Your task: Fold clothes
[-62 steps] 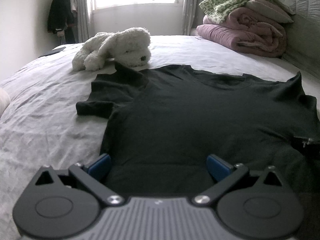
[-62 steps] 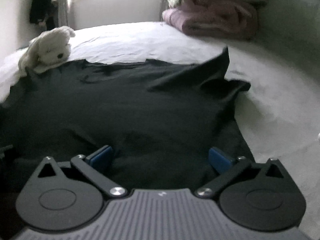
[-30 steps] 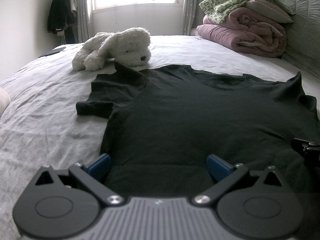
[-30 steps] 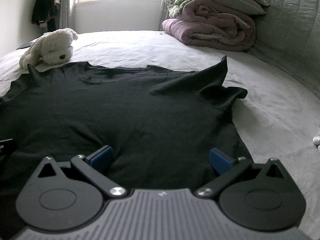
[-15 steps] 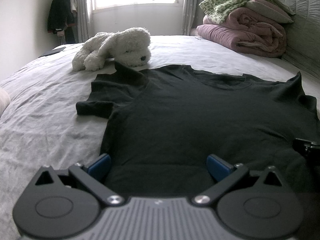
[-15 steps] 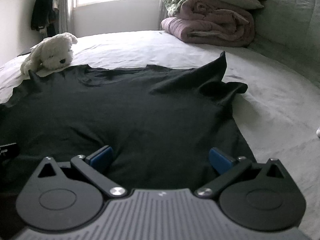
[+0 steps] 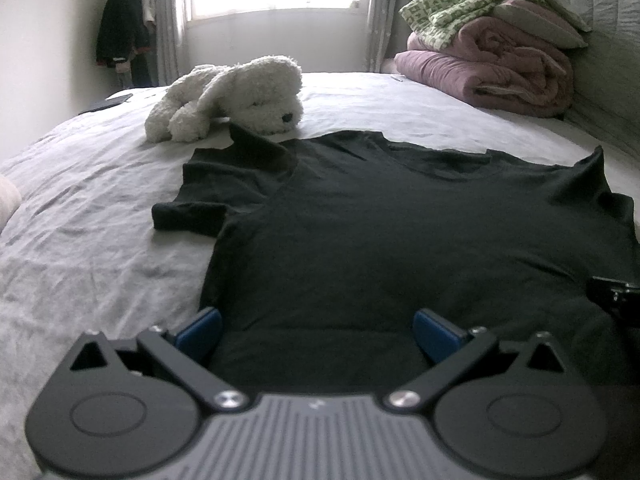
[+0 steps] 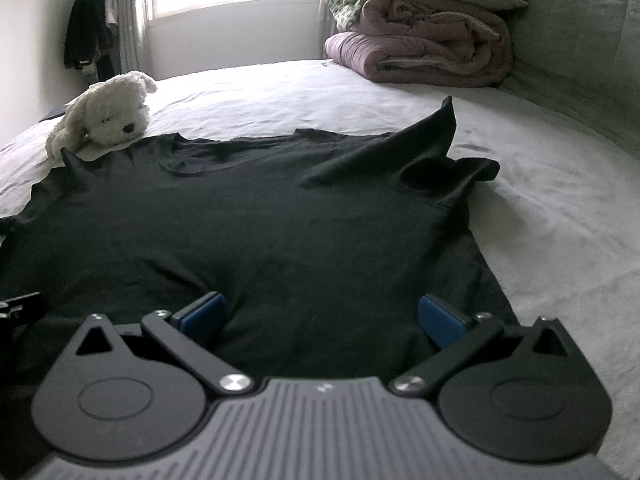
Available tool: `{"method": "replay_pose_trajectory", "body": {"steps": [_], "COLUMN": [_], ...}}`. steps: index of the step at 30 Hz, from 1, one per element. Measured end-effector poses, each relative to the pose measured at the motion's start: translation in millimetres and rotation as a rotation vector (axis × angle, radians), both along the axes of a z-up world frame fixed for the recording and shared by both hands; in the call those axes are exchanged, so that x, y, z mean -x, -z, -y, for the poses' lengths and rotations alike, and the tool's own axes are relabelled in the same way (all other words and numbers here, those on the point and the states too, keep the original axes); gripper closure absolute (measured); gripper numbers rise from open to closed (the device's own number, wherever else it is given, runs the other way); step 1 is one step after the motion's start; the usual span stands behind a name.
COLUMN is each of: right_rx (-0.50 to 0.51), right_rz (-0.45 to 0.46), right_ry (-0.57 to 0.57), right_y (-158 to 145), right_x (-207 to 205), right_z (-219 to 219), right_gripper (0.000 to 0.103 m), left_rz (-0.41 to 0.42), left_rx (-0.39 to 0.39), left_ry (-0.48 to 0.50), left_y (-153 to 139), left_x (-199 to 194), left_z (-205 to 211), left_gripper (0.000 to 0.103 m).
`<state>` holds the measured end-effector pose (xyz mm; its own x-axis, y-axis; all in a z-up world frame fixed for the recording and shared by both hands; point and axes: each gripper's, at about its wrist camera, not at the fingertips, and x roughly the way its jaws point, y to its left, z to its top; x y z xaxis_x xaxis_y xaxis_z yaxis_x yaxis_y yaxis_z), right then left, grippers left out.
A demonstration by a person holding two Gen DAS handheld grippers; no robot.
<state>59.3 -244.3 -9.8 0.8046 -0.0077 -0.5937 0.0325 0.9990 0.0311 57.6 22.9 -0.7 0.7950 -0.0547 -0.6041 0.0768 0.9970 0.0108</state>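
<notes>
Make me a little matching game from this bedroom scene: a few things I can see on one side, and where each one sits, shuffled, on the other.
Things:
1. black T-shirt
2. white plush dog
3. pink quilt
4. dark jacket

Places:
A. hanging in the corner beside the window
B. folded in a pile at the far right of the bed, by the headboard
C. spread flat on the sheet just ahead of both grippers
D. lying on the bed beyond the shirt's left sleeve

Pairs: 1-C, 2-D, 3-B, 4-A
</notes>
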Motion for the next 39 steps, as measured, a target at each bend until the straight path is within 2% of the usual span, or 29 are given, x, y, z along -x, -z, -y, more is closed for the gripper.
{"method": "replay_pose_trajectory", "body": {"steps": [7,14,20,24,27,30,32,35,39], "right_rx": [0.036,0.056,0.056,0.062,0.075,0.090,0.089,0.085,0.096], "right_rz": [-0.065,-0.079,-0.104,-0.120,-0.112,-0.108,-0.117,-0.124,-0.096], "right_ry": [-0.071,-0.104,-0.111,-0.099,-0.098,-0.106,-0.120,-0.118,-0.115], "right_y": [-6.6,-6.6,-8.1,-9.2,-6.9,-5.7,-7.4,-7.5,-5.2], "right_x": [11.9,35.6,48.9,60.1,74.7,89.8,99.4,117.5,147.0], "right_z": [0.6,2.5,4.7,2.4,2.0,3.3,10.4,20.0,26.8], "right_gripper": [0.000,0.000,0.000,0.000,0.000,0.000,0.000,0.000,0.000], "left_rz": [-0.001,-0.033,-0.096,-0.155,-0.148,-0.183,-0.234,-0.257,-0.251], "left_rx": [-0.003,0.012,-0.058,-0.026,-0.024,0.055,0.076,0.025,-0.009], "left_ry": [0.002,0.029,-0.029,-0.084,-0.141,-0.122,-0.103,-0.064,-0.022], "left_y": [-0.2,-5.4,-18.1,-34.8,-52.4,-53.6,-43.6,-27.1,-24.7], "left_x": [-0.8,0.1,19.7,37.7,56.1,75.0,85.7,106.8,131.1], "left_z": [0.1,-5.2,-4.0,-13.5,-16.5,-24.6,-30.0,-33.7,-43.2], "left_gripper": [0.000,0.000,0.000,0.000,0.000,0.000,0.000,0.000,0.000]}}
